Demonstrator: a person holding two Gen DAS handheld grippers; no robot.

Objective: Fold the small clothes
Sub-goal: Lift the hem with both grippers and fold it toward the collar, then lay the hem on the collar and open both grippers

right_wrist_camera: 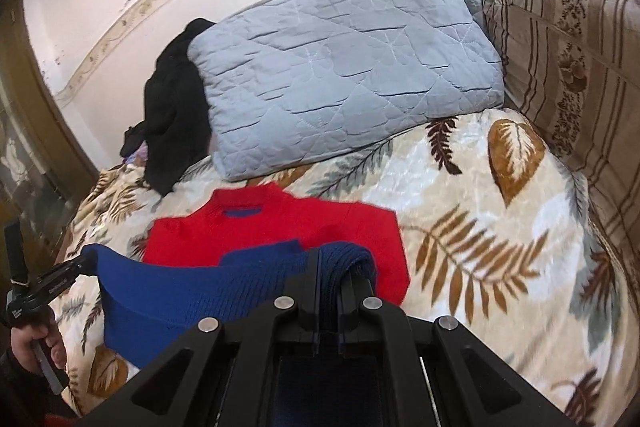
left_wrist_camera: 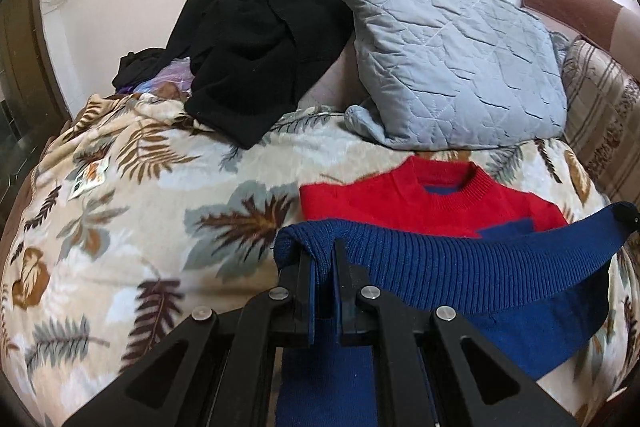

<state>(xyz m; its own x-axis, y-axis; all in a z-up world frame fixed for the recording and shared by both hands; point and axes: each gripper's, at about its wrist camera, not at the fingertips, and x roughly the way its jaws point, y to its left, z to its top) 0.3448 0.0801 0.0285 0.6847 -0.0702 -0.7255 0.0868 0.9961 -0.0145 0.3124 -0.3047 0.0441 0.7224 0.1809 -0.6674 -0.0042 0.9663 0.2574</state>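
A small red and blue knit sweater (left_wrist_camera: 424, 203) lies on the leaf-print blanket (left_wrist_camera: 140, 187), its red chest and collar flat toward the pillow. Its ribbed blue hem (left_wrist_camera: 460, 259) is lifted off the bed and stretched between both grippers. My left gripper (left_wrist_camera: 322, 251) is shut on the hem's left corner. My right gripper (right_wrist_camera: 334, 263) is shut on the hem's right corner (right_wrist_camera: 352, 259); its tip also shows at the right edge of the left wrist view (left_wrist_camera: 626, 215). The sweater (right_wrist_camera: 280, 227) lies in the middle of the right wrist view, with the left gripper (right_wrist_camera: 86, 263) at its left edge.
A grey quilted pillow (left_wrist_camera: 452, 67) leans at the head of the bed. A heap of black clothing (left_wrist_camera: 256, 55) lies left of it. A striped floral cushion (right_wrist_camera: 568, 67) stands on the right. A white wall (left_wrist_camera: 120, 7) runs behind.
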